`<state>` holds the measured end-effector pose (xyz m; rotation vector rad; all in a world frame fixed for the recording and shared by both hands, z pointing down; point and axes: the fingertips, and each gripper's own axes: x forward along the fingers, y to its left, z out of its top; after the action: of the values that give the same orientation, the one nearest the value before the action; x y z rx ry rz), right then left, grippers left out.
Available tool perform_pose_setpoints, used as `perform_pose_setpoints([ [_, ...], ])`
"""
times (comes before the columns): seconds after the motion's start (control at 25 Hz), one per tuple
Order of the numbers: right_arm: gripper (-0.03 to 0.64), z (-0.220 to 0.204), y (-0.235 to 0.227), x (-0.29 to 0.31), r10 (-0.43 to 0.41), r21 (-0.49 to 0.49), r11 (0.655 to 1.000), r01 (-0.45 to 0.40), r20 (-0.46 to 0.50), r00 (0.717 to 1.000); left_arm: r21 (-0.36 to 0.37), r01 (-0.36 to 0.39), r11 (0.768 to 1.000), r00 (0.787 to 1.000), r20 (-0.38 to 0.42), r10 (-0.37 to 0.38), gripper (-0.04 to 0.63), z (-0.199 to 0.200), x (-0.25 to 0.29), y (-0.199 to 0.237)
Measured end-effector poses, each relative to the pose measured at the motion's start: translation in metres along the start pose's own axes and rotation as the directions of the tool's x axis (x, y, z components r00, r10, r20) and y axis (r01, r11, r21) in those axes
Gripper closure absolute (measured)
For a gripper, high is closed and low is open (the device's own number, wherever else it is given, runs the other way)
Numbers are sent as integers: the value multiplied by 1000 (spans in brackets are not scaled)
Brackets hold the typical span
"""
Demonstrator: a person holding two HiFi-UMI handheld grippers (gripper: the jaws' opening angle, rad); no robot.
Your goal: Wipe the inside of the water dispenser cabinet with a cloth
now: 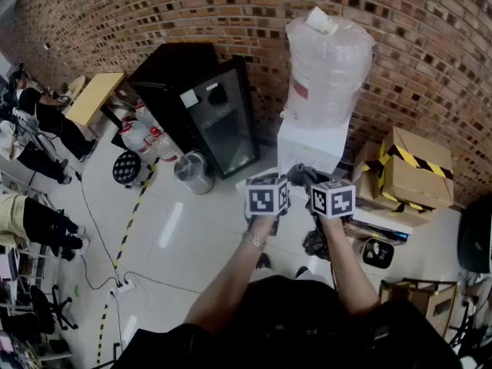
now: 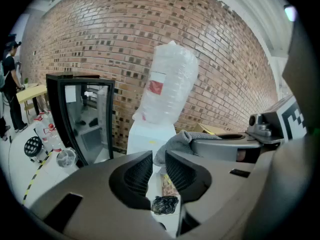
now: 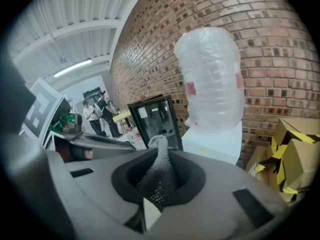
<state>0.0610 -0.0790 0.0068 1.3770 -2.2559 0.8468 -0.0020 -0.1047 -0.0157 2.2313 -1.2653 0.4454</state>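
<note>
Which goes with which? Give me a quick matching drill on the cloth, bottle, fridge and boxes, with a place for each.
1 cloth
2 bottle
3 fridge
4 boxes

A left of the dispenser, head view
B right of the dispenser, head view
C on top of the dispenser
D clamped in the right tool

Pairs: 1-D, 2-C, 3-A, 4-B

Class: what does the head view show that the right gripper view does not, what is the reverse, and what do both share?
Only the head view: the person's arms, a bin. Only the right gripper view: the right claw shut on a grey cloth, a ceiling light. Both: the bottle, white dispenser, black cabinet, brick wall.
</note>
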Motion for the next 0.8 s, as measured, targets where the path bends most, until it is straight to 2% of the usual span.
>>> perform_pose_setpoints([
  [0.16, 594, 15, -6, 21, -56, -7, 998, 57, 20, 998, -10, 21, 1000, 1000, 17, -21, 511, 17, 13, 27],
  [0.32, 594, 5, -22, 38, -86, 0, 996, 86, 16, 996, -24, 48, 999, 999, -16, -48, 511, -1, 35, 37],
  [0.44, 594, -8, -45, 53, -88, 29, 996, 88, 6, 996, -12, 52, 999, 996, -69, -53, 511, -23, 60, 39],
  [0.6, 594, -37, -76, 92, -86, 33, 996, 87, -28, 996, -32, 7, 999, 994, -110, -11, 512, -60, 94, 60],
  [0.8, 594, -109, -118, 159, -96, 17, 995, 97, -56, 994, -76, -18, 997, 997, -82, 12, 511, -134, 159, 92],
])
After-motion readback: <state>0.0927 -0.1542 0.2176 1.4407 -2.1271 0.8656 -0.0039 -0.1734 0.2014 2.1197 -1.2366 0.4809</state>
